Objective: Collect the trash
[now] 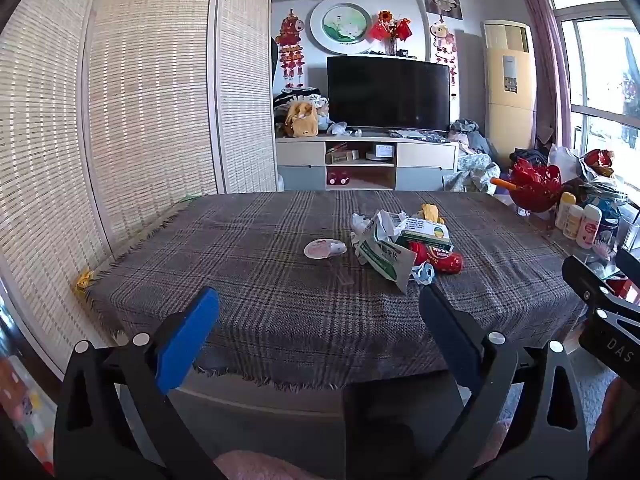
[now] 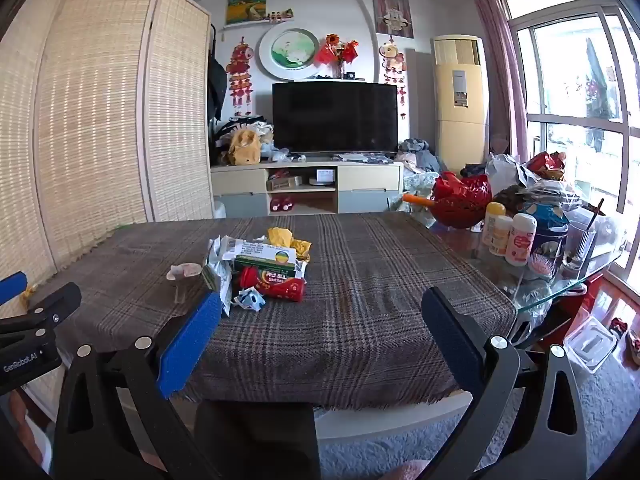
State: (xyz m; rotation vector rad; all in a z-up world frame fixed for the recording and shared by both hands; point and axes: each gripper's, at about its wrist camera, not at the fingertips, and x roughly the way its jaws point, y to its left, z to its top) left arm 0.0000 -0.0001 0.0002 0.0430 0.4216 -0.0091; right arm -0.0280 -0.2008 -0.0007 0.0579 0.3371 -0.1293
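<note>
Fingers point(image 1: 188, 340) of both grippers spread empty, trash pile point(image 1: 400, 244) on plaid tablecloth point(image 1: 260, 280), bottles point(image 2: 508, 236) beside.

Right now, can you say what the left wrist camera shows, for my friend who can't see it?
A small pile of trash lies on a plaid tablecloth: torn wrappers, a red snack tube and a small round pink-and-white packet just to its left. The left gripper is wide open and empty near the table's front edge. Behind are a dark television and bamboo screens.
</note>
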